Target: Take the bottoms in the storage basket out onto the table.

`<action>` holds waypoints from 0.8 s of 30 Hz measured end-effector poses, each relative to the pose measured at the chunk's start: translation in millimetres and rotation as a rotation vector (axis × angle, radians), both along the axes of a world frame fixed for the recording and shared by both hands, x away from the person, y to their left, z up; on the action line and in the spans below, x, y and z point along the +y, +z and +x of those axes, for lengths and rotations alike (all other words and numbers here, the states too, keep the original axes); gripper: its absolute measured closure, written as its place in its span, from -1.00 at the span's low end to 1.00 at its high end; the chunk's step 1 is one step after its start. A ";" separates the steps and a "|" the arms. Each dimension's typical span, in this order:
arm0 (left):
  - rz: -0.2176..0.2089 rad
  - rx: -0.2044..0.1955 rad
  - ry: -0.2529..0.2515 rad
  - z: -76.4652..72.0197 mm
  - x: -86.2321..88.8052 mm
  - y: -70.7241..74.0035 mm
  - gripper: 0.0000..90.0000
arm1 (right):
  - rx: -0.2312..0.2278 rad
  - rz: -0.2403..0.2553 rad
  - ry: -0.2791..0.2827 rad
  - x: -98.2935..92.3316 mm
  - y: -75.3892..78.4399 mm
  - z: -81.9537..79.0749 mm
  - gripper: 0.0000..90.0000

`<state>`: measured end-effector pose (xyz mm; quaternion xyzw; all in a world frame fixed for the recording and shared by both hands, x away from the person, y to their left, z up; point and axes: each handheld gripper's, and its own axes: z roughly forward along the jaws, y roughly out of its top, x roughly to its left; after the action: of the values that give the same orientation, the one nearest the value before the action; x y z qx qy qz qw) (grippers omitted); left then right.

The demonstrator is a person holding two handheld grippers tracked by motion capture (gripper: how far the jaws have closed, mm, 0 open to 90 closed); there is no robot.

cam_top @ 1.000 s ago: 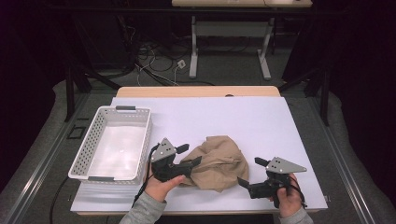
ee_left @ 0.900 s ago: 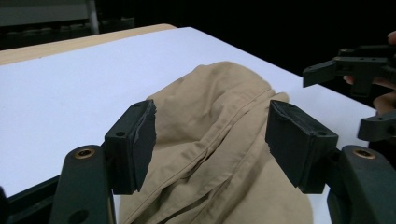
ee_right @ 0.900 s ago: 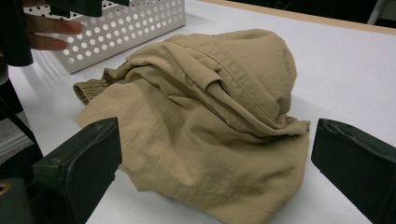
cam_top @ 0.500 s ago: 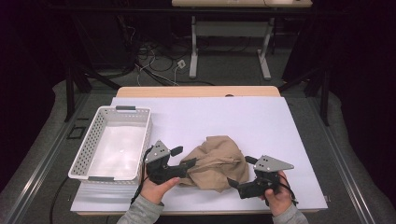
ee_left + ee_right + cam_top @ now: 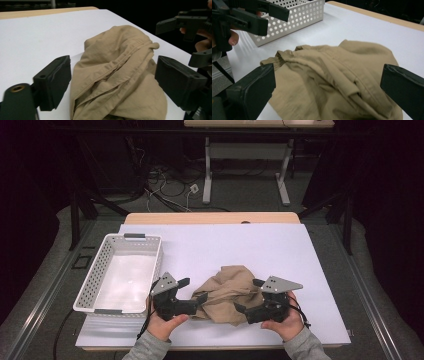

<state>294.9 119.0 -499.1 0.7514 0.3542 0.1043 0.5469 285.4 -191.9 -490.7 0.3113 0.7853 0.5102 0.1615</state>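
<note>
Since a second ago, right gripper has slid in from 3 o'clock to the tan garment's edge; left gripper jaws have just been opening, cloth between them but unpinched. Both released. Garment is bunched at the table's near centre. Farther, at 10 o'clock, white perforated basket stands empty. Judgement: garment not yet gripped or moved; everything remains.

One tan garment, one white basket, two tools
</note>
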 end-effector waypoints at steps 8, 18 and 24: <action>-0.022 0.025 0.051 3.3 8.3 0.1 -0.99 | -0.040 -0.051 0.064 20.4 6.3 10.3 -0.78; -0.015 0.030 0.069 4.2 15.0 0.2 -0.99 | -0.043 -0.088 0.142 46.8 -2.1 22.7 -0.32; -0.015 0.032 0.067 5.2 15.2 -2.5 -0.99 | -0.053 -0.152 0.138 56.2 -8.3 29.8 -0.40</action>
<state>300.1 134.2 -501.6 0.7365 0.3887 0.1081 0.5429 315.3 -135.8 -499.0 0.2296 0.8368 0.4671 0.1697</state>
